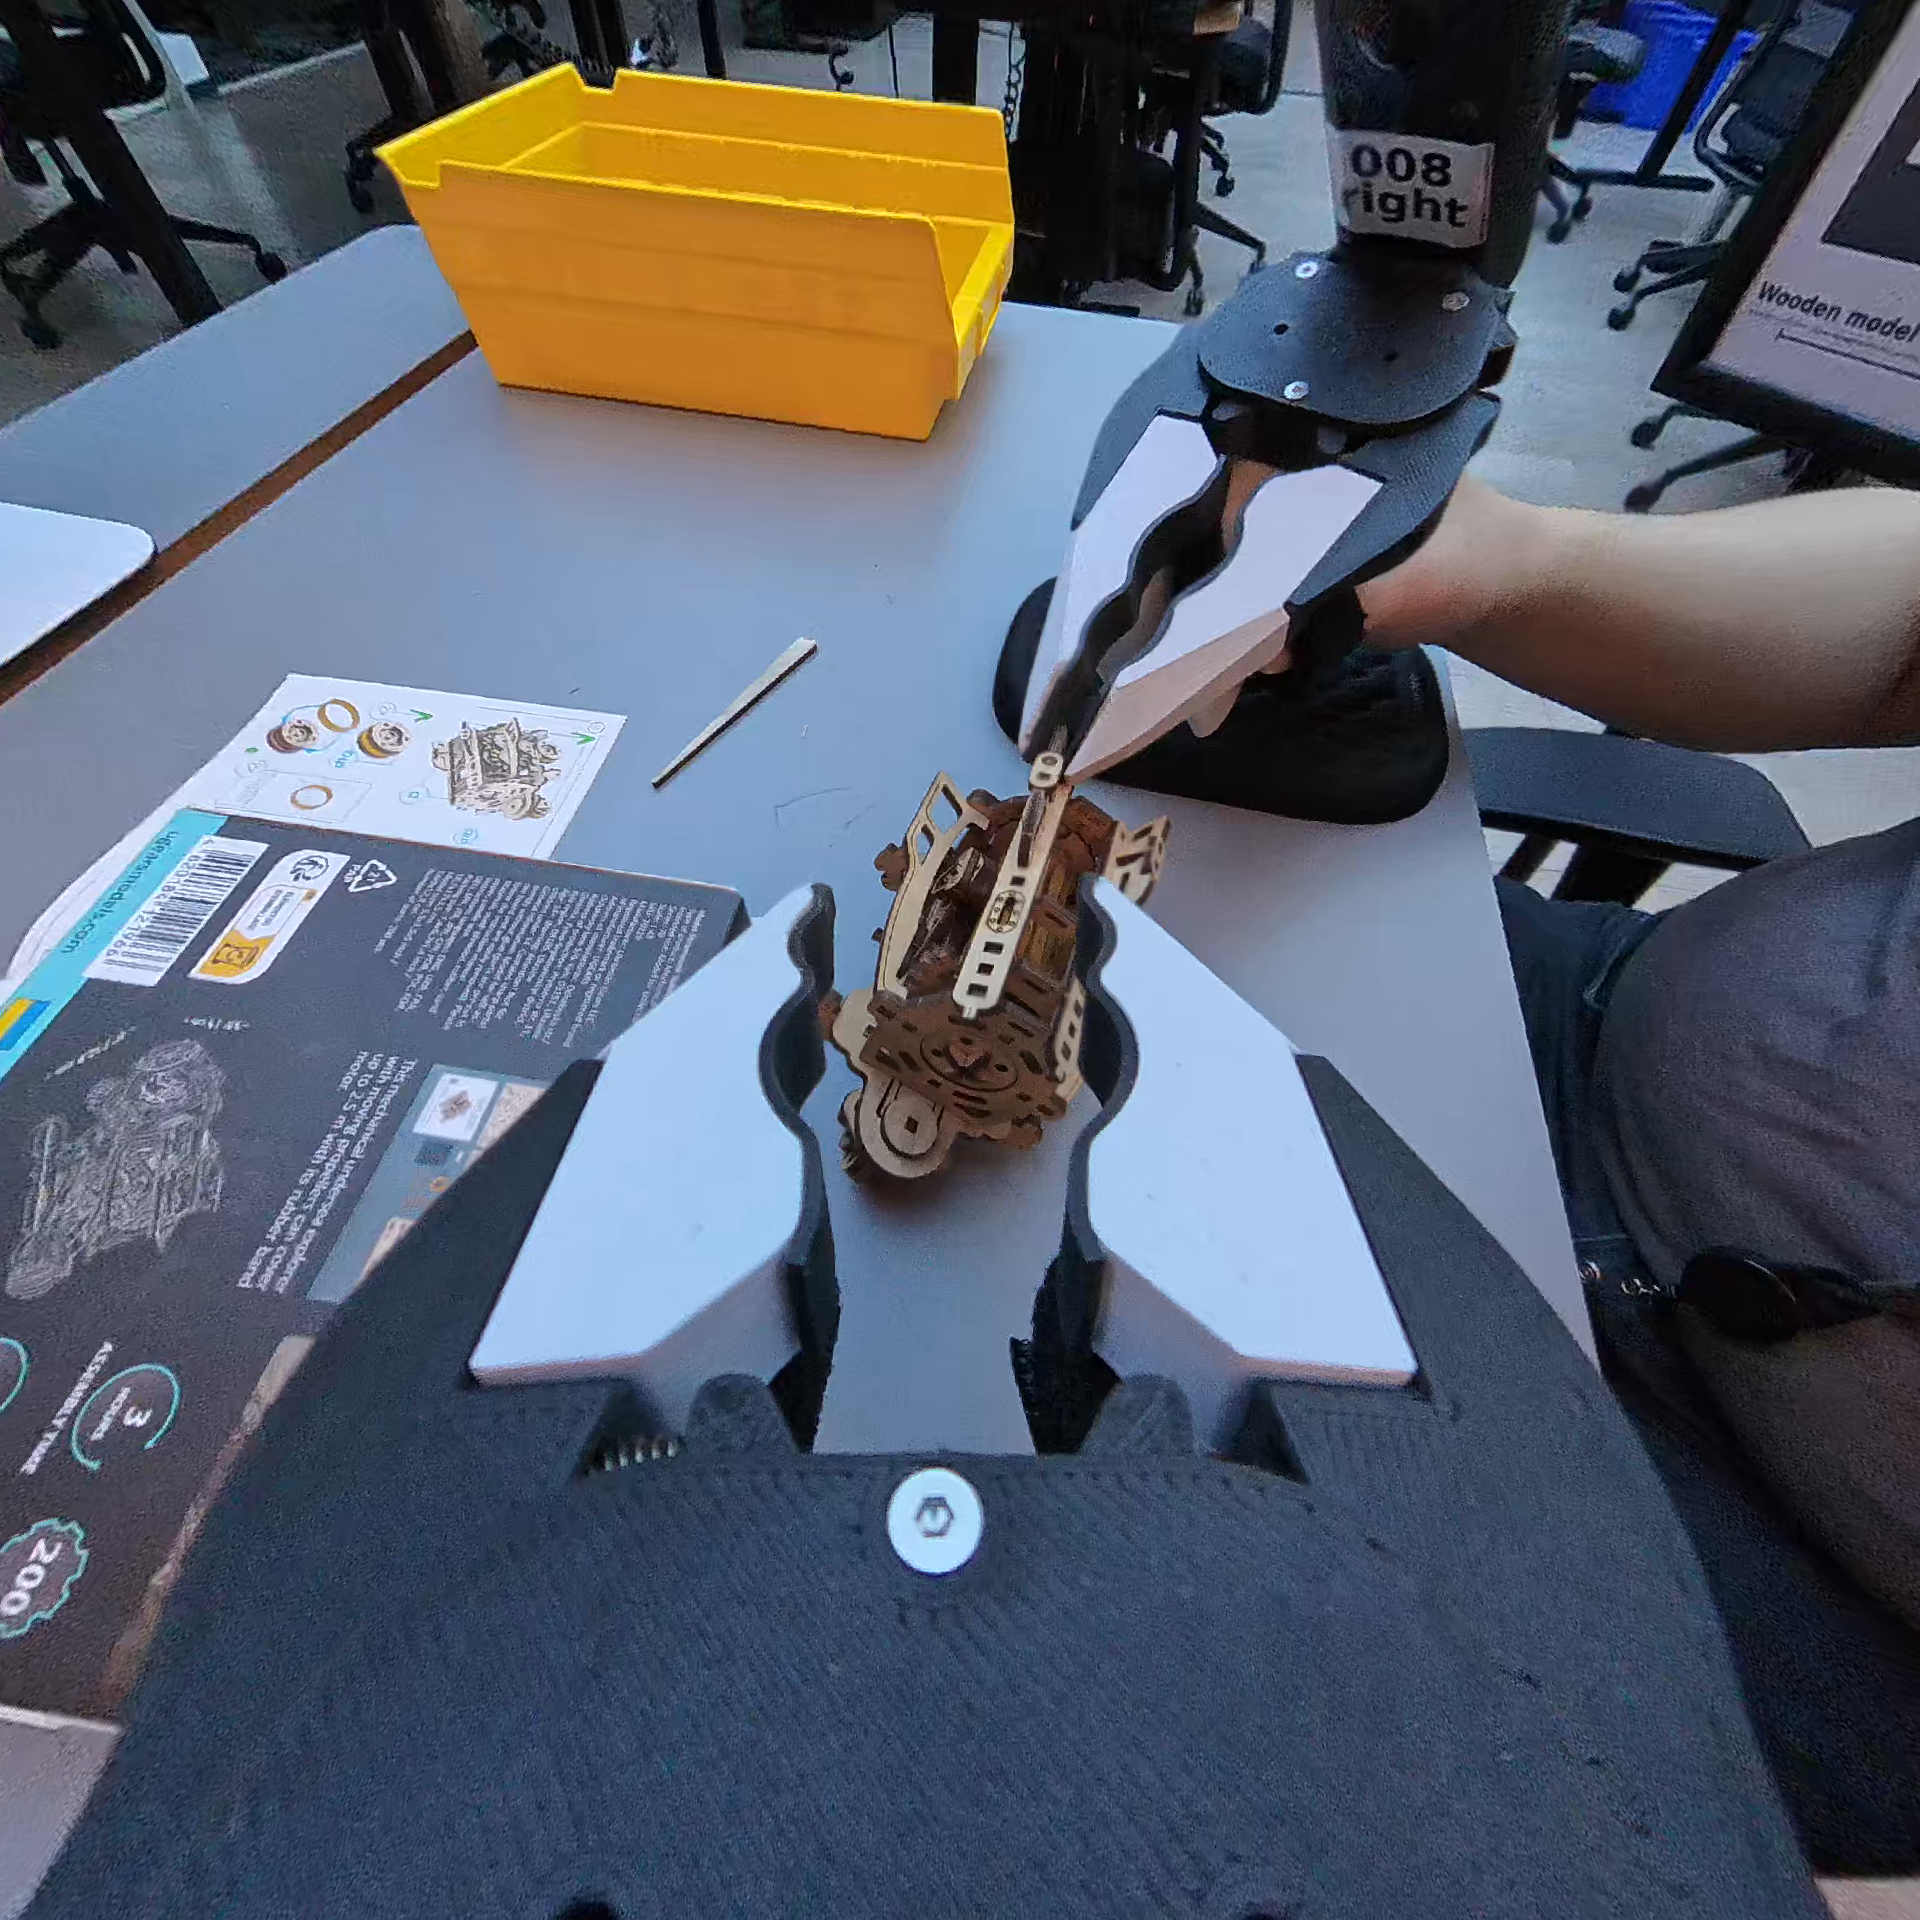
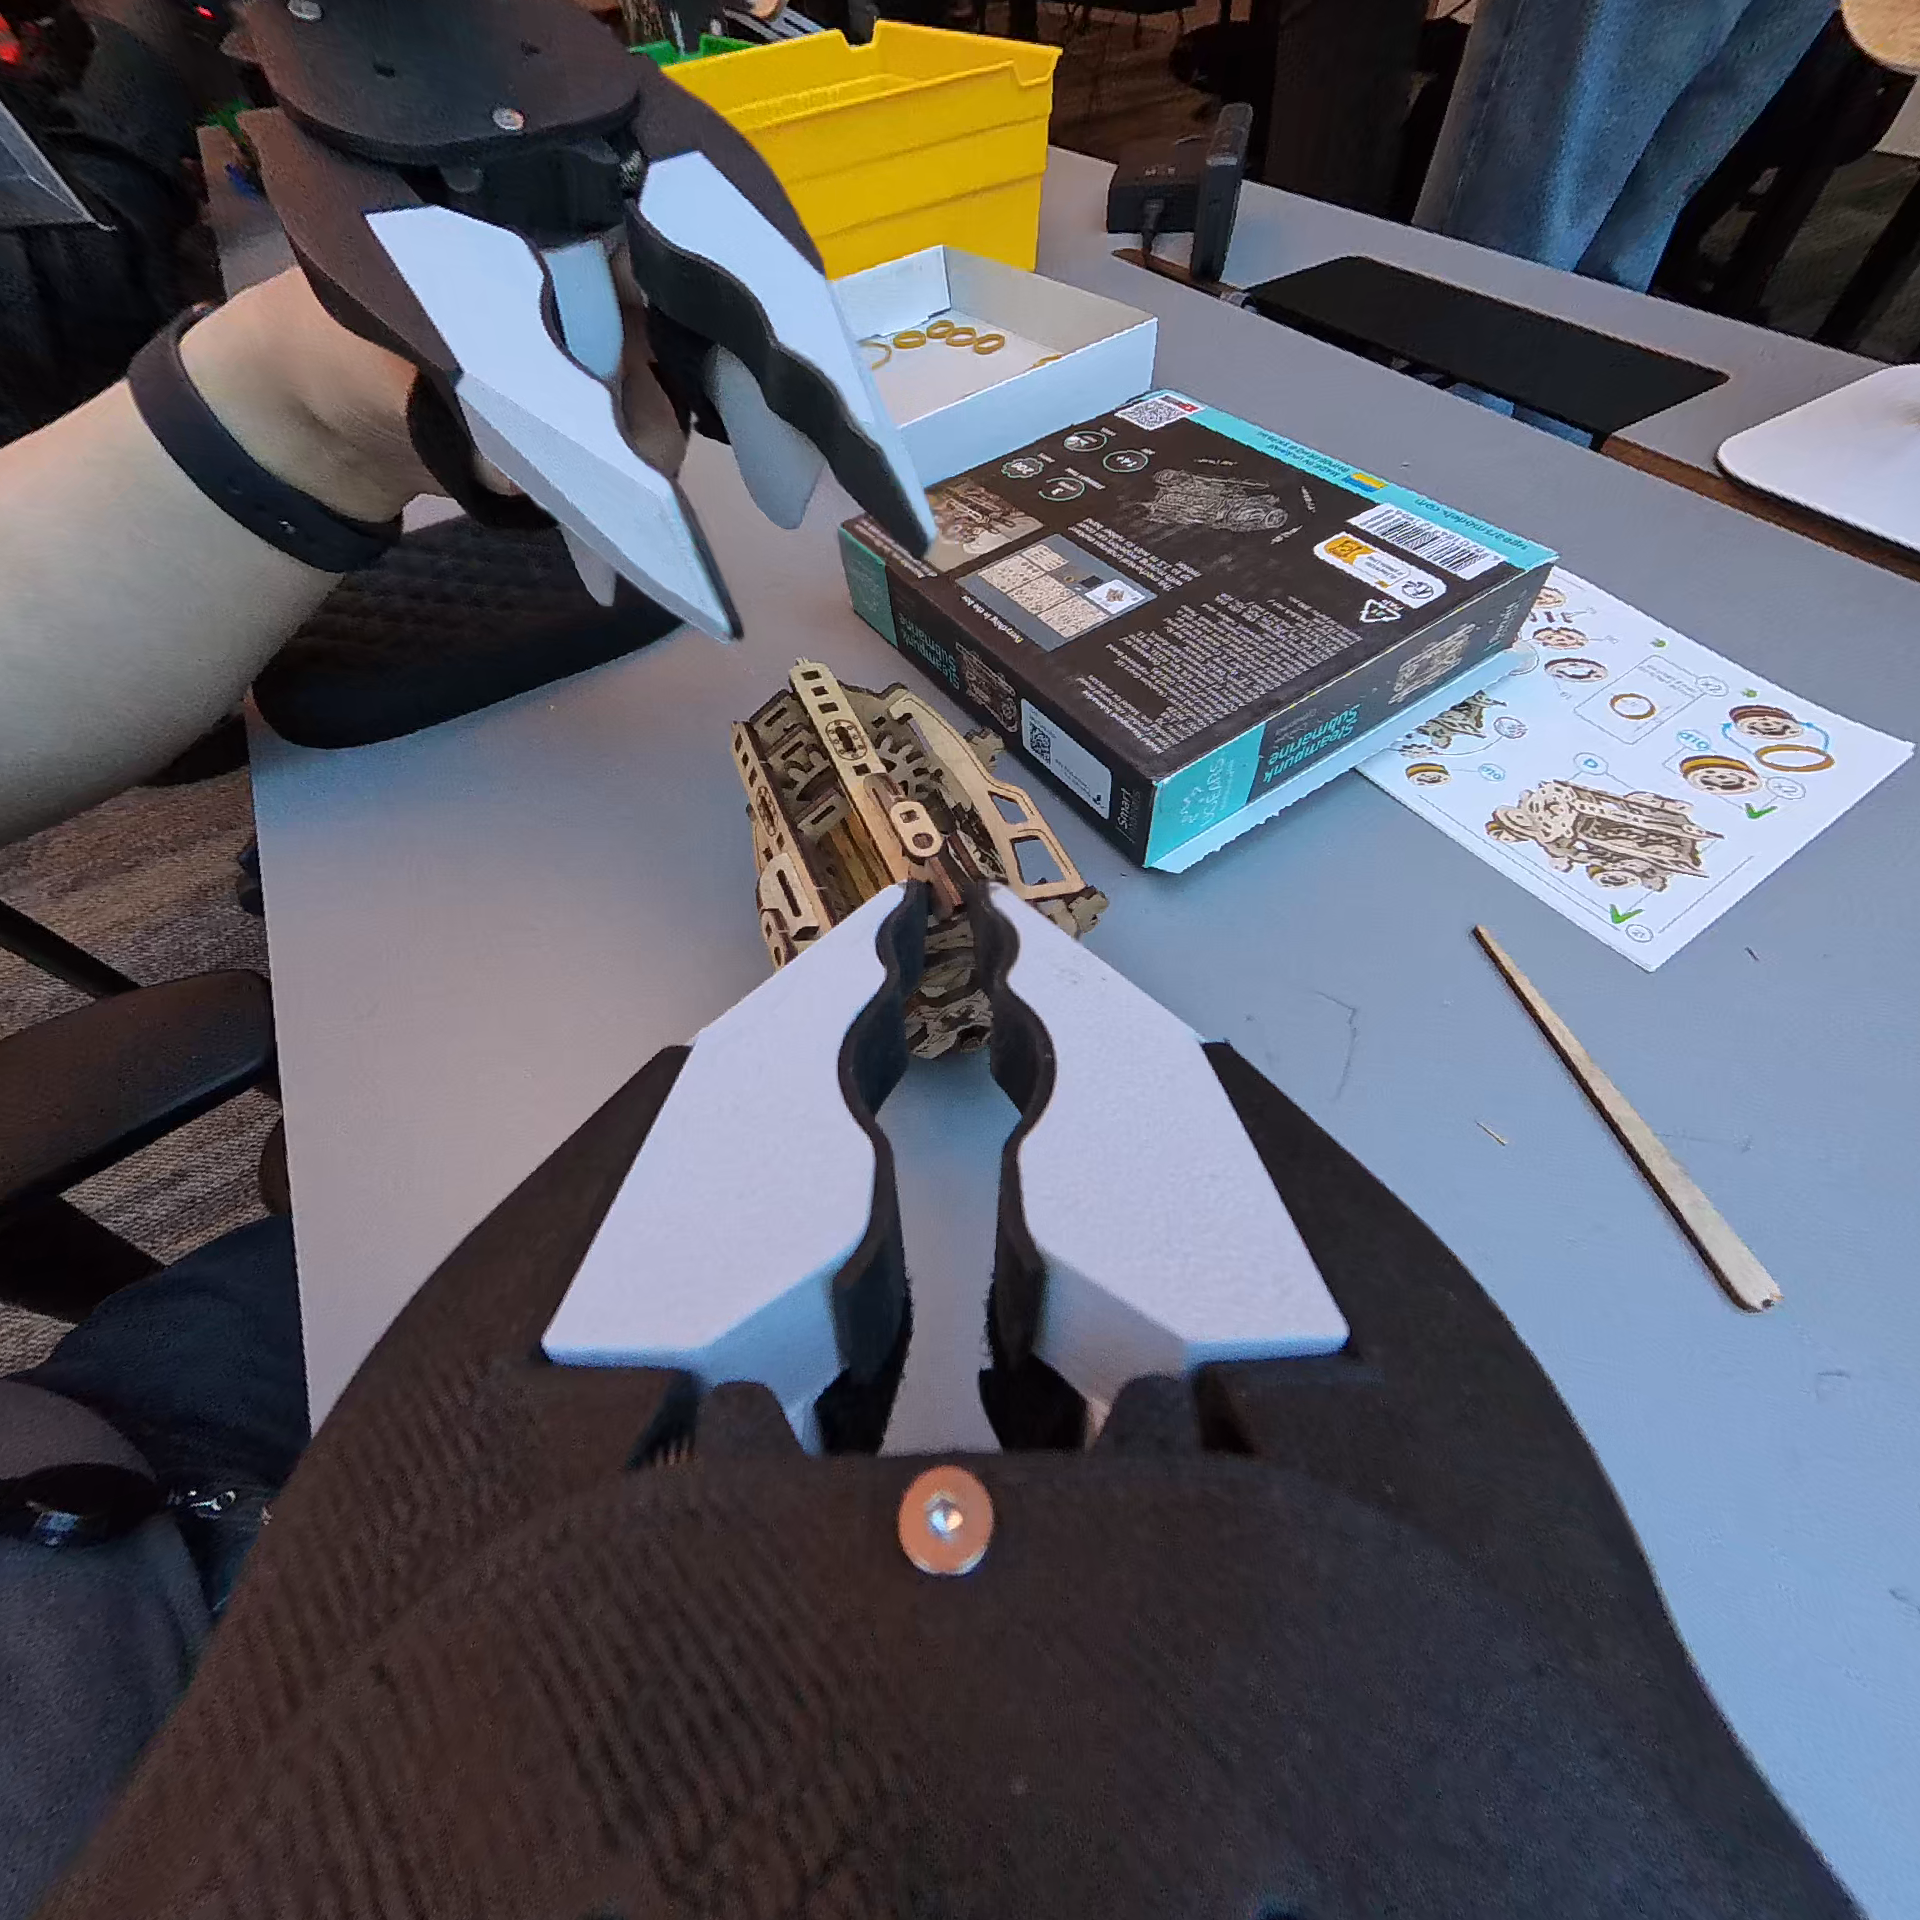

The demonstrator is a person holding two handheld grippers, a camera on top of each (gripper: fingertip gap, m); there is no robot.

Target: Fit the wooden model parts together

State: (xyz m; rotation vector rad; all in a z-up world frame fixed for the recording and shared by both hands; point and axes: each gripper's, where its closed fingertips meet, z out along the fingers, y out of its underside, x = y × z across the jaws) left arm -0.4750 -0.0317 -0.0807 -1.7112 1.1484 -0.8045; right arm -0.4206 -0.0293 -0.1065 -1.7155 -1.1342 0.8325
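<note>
The wooden model point(image 1: 971, 1023) lies on the grey table point(image 1: 582, 540). My left gripper point(image 1: 956, 904) is open, with its fingers on either side of the model. In the right wrist view this gripper point(image 2: 826, 582) hangs a little above the model point(image 2: 831, 790) without touching it. My right gripper point(image 2: 945, 899) is shut on the near end of a thin pale wooden strip point(image 2: 914, 821) with holes. The strip runs along the top of the model. In the left wrist view the right gripper point(image 1: 1060, 753) comes in from the far side, pinching the strip's end point(image 1: 1044, 771).
A yellow bin point(image 1: 707, 260) stands at the far edge. The dark kit box point(image 1: 312, 1039), an instruction sheet point(image 1: 416, 748) and a loose wooden stick point(image 1: 738, 712) lie left of the model. A white tray point(image 2: 1101, 343) holds rubber rings. The person sits at the table's right edge. Across from one pair of fingers to the other is roughly 7 cm. The loose wooden stick point(image 1: 738, 712) is about 15 cm from my right fingertips. The right camera catches it too, in the right wrist view point(image 2: 1593, 1090).
</note>
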